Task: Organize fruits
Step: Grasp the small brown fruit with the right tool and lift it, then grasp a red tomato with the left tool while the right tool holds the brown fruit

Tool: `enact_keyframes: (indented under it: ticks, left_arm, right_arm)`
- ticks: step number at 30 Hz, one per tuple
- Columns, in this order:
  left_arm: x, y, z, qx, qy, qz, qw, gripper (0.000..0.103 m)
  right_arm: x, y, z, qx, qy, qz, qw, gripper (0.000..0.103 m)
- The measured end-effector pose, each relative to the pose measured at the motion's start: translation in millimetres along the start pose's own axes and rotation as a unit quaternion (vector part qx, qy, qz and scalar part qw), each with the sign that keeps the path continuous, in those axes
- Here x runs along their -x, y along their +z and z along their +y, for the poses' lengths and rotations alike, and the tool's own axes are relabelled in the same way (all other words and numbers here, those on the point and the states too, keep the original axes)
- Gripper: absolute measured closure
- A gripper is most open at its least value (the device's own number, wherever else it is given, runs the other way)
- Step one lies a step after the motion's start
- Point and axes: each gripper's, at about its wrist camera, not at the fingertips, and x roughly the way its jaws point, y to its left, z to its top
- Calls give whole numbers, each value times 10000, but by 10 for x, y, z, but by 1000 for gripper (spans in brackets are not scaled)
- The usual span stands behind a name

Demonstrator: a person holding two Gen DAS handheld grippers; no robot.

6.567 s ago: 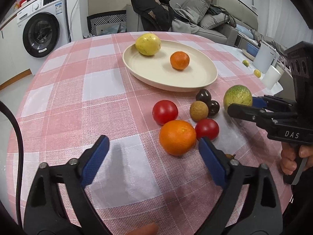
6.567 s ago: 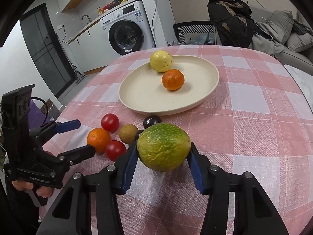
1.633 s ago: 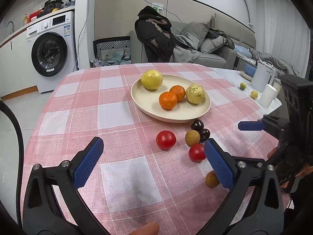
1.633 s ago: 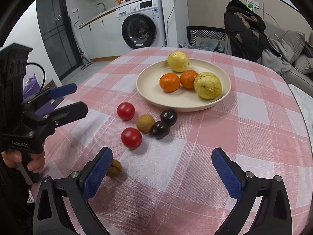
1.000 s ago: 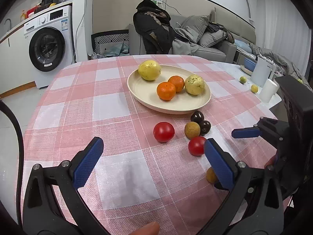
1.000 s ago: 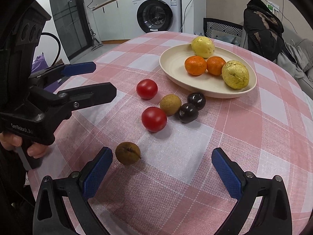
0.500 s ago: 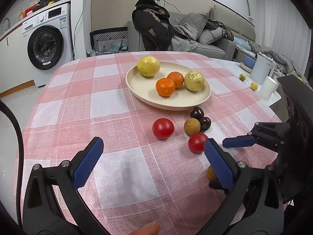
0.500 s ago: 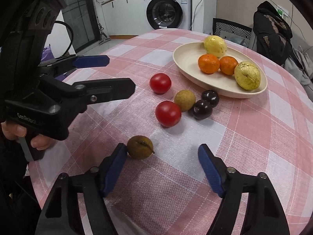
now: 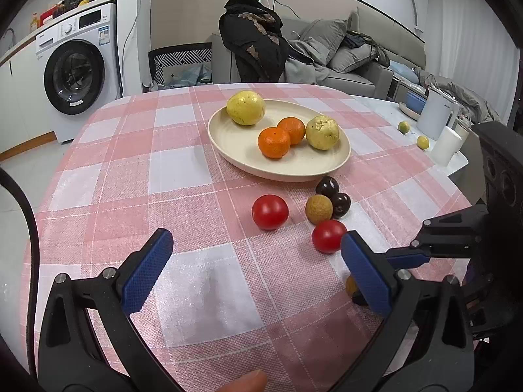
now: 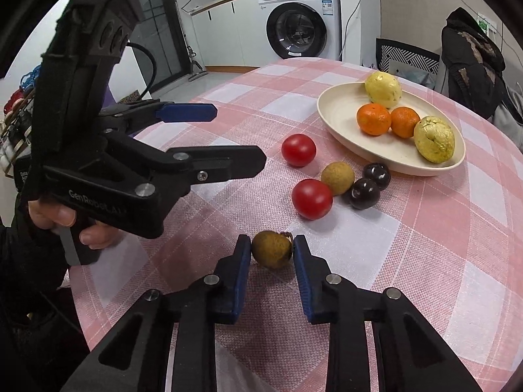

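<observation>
My right gripper (image 10: pixel 272 251) is shut on a small brown longan (image 10: pixel 272 249) that rests on the pink checked cloth near the table's front edge; the longan peeks out beside my left finger in the left wrist view (image 9: pixel 350 285). My left gripper (image 9: pixel 255 271) is open and empty above the cloth. A cream plate (image 9: pixel 235 145) holds a yellow fruit (image 9: pixel 245 107), two oranges (image 9: pixel 274 142) and a yellow-green fruit (image 9: pixel 322 132). Two red tomatoes (image 9: pixel 270 212), another longan (image 9: pixel 318 209) and two dark fruits (image 9: pixel 327 187) lie loose before the plate.
A washing machine (image 9: pixel 76 76) stands far left, a sofa with clothes (image 9: pixel 327 55) behind the table. A white side table with cups (image 9: pixel 443 145) and two small limes is at the right. The left gripper body (image 10: pixel 98 150) fills the left of the right wrist view.
My right gripper has closed its fingers onto the small brown longan. The left gripper has stayed open and hardly moved.
</observation>
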Motion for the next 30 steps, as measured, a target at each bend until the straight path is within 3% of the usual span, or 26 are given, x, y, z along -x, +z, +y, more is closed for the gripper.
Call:
enact_keyframes:
  ticks: [14,19,25,30]
  left_arm:
    - [-72,-56,-160,-116,-250,200,9994,4]
    - [-209,-90,-293,-232,-510,522,9971,30]
    - [-322,-108,-427,-267,-764,683,9944,48]
    - [-410,-68,-476,-188,-853,769,9932,57]
  right_arm:
    - [425,-4,-369,-558,-435,-574,9958,76]
    - [448,8,-448,-768,-506,-638,9937,76]
    - [412,21,-456,-785,-532,-612,9936,76]
    - [398,19,-469,-811,-547,-603,9934,76]
